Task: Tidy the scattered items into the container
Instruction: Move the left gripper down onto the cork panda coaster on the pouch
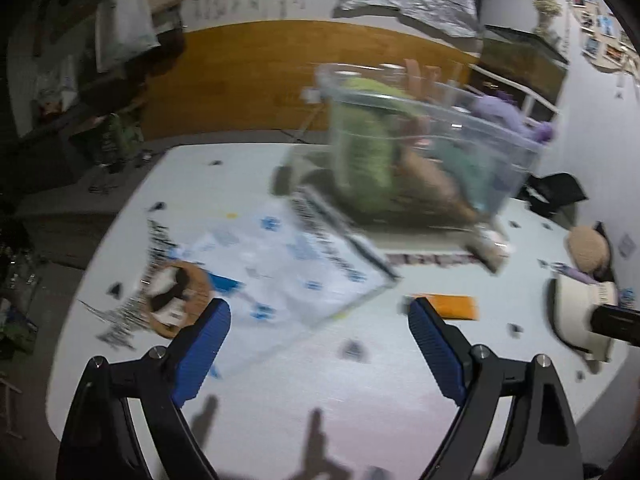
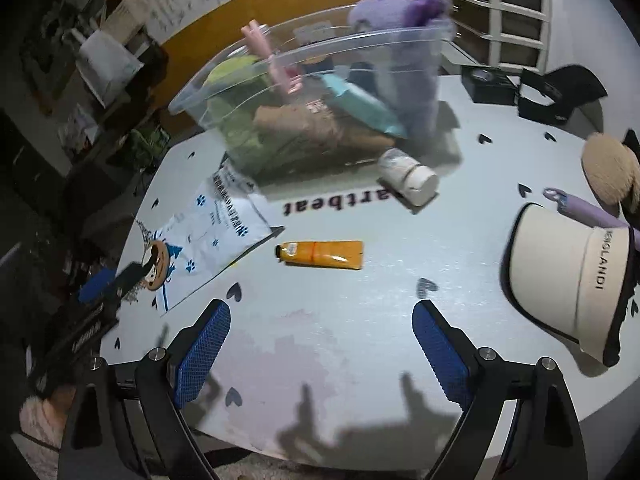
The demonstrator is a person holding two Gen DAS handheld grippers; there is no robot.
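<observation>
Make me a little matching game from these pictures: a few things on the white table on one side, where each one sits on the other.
Things:
1. orange squeeze tube
2. purple plush toy
3. white lidded bottle
4. cream sun visor

Places:
A. standing up out of the clear plastic tub
B. on its side, just in front of the tub
C. at the table's right
D. flat, mid-table, beside the printed plastic bag

Pairs: 1-D, 2-A, 3-B, 4-C

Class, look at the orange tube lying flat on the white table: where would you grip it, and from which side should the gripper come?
Grip the orange tube across its narrow width, near mid-body, coming down from above. It lies flat with nothing touching it, long axis running left-right in the right wrist view, so the open right gripper probably straddles it best with one finger on each long side.
</observation>
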